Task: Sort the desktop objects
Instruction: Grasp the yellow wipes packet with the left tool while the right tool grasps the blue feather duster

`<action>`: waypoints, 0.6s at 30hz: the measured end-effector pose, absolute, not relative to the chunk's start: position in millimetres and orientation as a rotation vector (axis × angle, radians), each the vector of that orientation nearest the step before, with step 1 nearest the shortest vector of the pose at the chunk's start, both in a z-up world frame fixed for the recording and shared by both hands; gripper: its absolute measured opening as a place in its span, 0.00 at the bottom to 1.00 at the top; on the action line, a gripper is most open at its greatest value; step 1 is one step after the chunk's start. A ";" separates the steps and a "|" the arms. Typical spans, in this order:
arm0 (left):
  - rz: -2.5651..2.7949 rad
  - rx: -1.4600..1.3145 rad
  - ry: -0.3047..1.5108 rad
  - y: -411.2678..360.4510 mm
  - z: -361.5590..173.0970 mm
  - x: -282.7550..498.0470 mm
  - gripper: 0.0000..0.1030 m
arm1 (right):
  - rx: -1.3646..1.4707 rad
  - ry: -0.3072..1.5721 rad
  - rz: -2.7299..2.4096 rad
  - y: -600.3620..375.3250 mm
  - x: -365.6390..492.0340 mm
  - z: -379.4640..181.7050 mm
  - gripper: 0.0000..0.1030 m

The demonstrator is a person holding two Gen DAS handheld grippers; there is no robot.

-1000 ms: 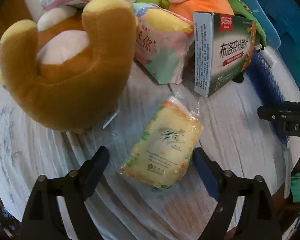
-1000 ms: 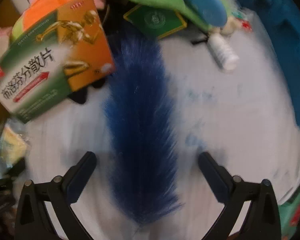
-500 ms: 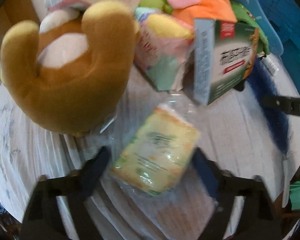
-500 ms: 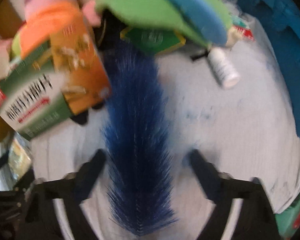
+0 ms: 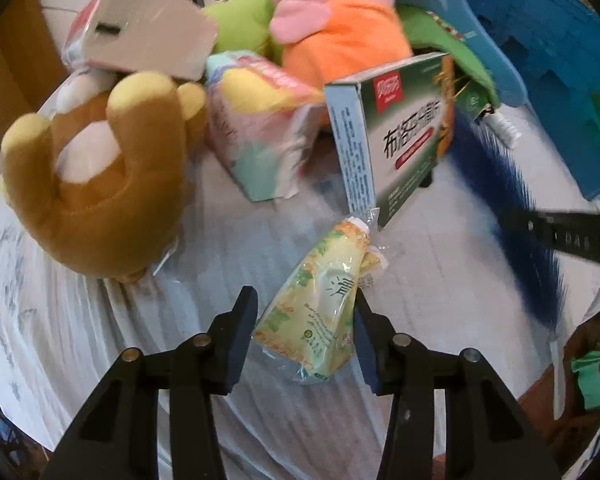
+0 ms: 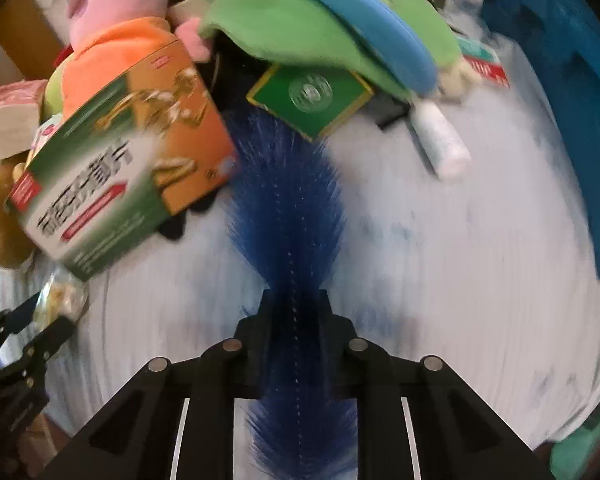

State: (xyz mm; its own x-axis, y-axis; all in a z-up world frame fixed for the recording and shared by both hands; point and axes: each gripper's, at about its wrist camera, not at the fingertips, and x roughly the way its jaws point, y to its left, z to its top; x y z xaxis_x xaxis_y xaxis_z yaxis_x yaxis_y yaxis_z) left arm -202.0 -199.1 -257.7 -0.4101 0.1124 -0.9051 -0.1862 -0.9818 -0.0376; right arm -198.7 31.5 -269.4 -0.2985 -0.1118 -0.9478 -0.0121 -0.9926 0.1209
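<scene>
The yellow tissue pack (image 5: 320,316), low centre, sits between the closing left gripper (image 5: 304,320) jaws; the right gripper (image 6: 294,316) is clamped on the blue bristle brush (image 6: 288,208). Pickup step, I'd judge; next both need lifting clear of the toy pile.

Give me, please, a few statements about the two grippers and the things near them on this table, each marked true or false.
1. The right gripper has its jaws shut on the blue bristle brush. True.
2. The yellow tissue pack lies between the left gripper's jaws. True; they are closing on it.
3. The green and orange medicine box lies flat on the table. False; it stands tilted against the pile.
4. The brown plush toy is in the left gripper. False; it sits apart, up and to the left in the left wrist view.
</scene>
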 end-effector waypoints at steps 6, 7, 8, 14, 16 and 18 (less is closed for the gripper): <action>2.523 -1.570 0.094 -204.2 -245.4 -192.7 0.44 | 1.834 -0.192 -2.441 43.2 -159.8 -267.4 0.16; 2.525 -1.575 0.089 -207.2 -245.8 -189.4 0.44 | 1.838 -0.202 -2.441 45.3 -152.6 -267.6 0.16; 2.526 -1.582 0.082 -212.2 -246.8 -188.1 0.44 | 1.838 -0.207 -2.445 46.2 -148.9 -268.1 0.16; 2.527 -1.608 0.043 -243.0 -259.5 -173.3 0.44 | 1.843 -0.170 -2.443 39.8 -131.3 -275.7 0.16; 2.531 -1.607 0.051 -235.2 -255.3 -168.0 0.44 | 1.835 -0.145 -2.441 37.4 -128.1 -276.8 0.16; 2.535 -1.608 0.062 -226.8 -254.0 -163.6 0.44 | 1.831 -0.135 -2.439 37.6 -128.4 -277.5 0.17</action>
